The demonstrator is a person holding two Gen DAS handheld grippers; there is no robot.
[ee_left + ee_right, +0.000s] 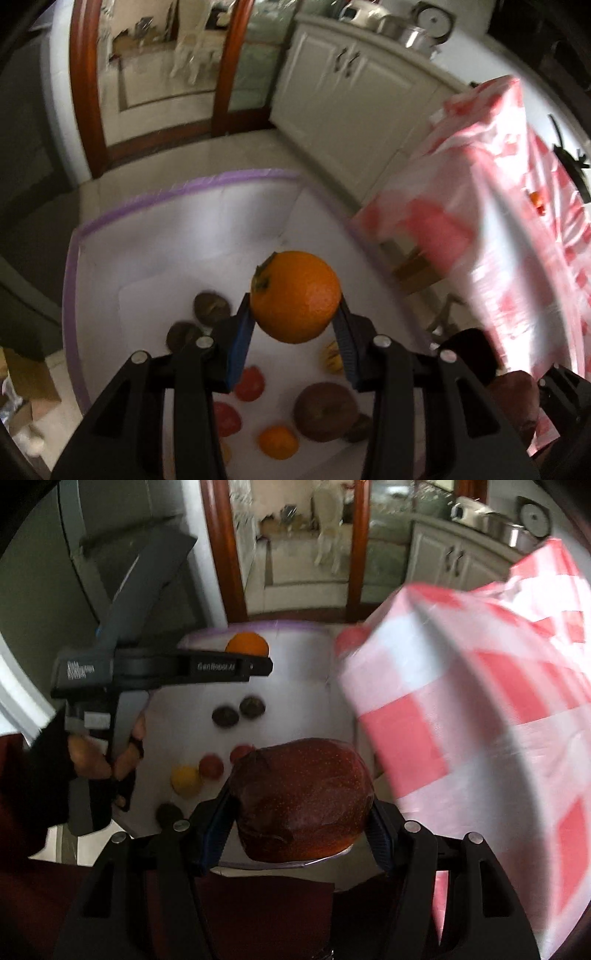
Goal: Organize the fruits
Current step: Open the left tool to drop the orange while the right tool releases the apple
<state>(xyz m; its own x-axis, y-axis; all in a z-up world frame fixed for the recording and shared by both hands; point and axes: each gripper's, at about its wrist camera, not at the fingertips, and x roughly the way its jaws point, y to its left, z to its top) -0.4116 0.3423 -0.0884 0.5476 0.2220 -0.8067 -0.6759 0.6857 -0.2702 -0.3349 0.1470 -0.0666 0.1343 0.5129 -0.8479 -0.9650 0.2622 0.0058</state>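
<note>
My left gripper [295,314] is shut on an orange [295,295] and holds it above a white tray with a purple rim [147,195]; this gripper and orange [246,644] also show in the right wrist view. My right gripper [299,819] is shut on a large dark red apple [301,797], held over the tray's near edge. Loose fruit lies on the tray: two red fruits [211,765], a yellow one [185,780], a small orange one [277,441], a big brown one [325,410] and two dark brown ones [238,710].
A red-and-white checked plastic bag [480,709] hangs at the right, close to both grippers; it also shows in the left wrist view [509,206]. White cabinets [354,96] with pots on top stand behind. A wood-framed doorway [295,546] is at the back.
</note>
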